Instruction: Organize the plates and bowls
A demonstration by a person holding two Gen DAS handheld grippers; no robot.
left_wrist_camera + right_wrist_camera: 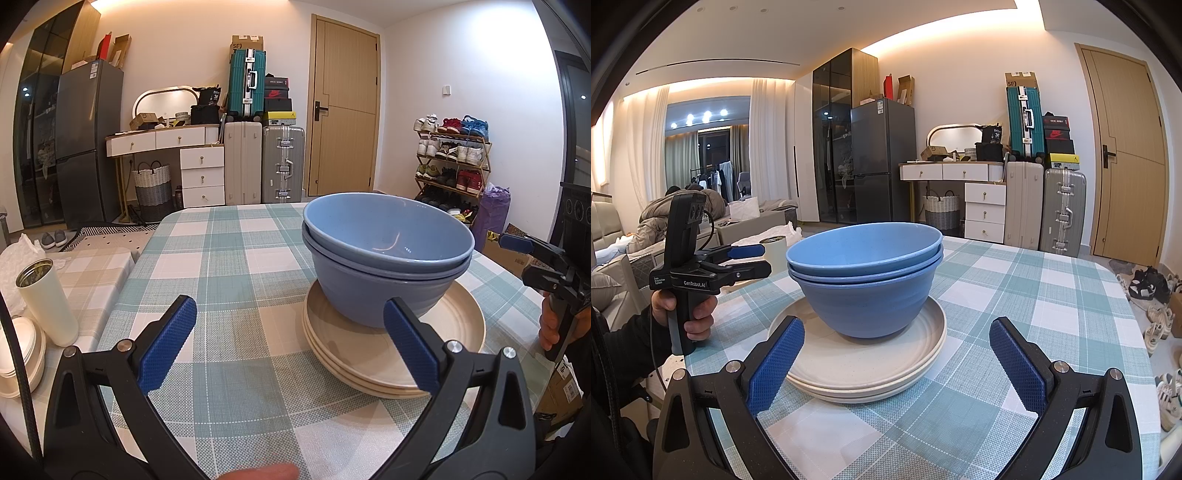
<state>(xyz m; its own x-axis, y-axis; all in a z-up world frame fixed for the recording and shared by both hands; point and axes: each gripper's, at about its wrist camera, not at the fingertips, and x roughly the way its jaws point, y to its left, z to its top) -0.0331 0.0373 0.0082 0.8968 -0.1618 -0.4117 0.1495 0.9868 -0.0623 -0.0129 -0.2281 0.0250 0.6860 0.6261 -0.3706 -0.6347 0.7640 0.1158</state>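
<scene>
- Desk (229, 236), covered in a teal, white and beige check cloth, carried the whole stack; the far edge curved off toward the floor.
- Room behind, in both views: a wooden door (345, 110), a grey fridge (88, 140), stacked suitcases (266, 162) and a white drawer unit (203, 173).
- Only the left wrist view showed the shoe rack (452, 162) by the wall, plus a white tumbler (48, 299) and some pale dishes (20, 350) on a lower side surface to the left of the desk.
- Only the right wrist view showed the curtained window (701, 147), a sofa with a heap of bedding (679, 210), and loose shoes (1152, 295) on the floor at right.
- Cream plates (391, 354) (864, 365) lay stacked flat near the desk's middle.
- Blue bowls (388, 254) (864, 280) sat nested, upright, on top of the plates, set toward the stack's back edge.
- Left tool (290, 341) (746, 258): blue pads wide apart, holding nothing, near the stack with the right pad in line with the plate rim; touching or not, cannot tell. The right wrist view showed it side-on, gripped in a hand (683, 314) left of the bowls.
- Right tool (897, 363) (517, 245): pads wide apart, empty, straddling the near edge of the plates from just in front.
</scene>
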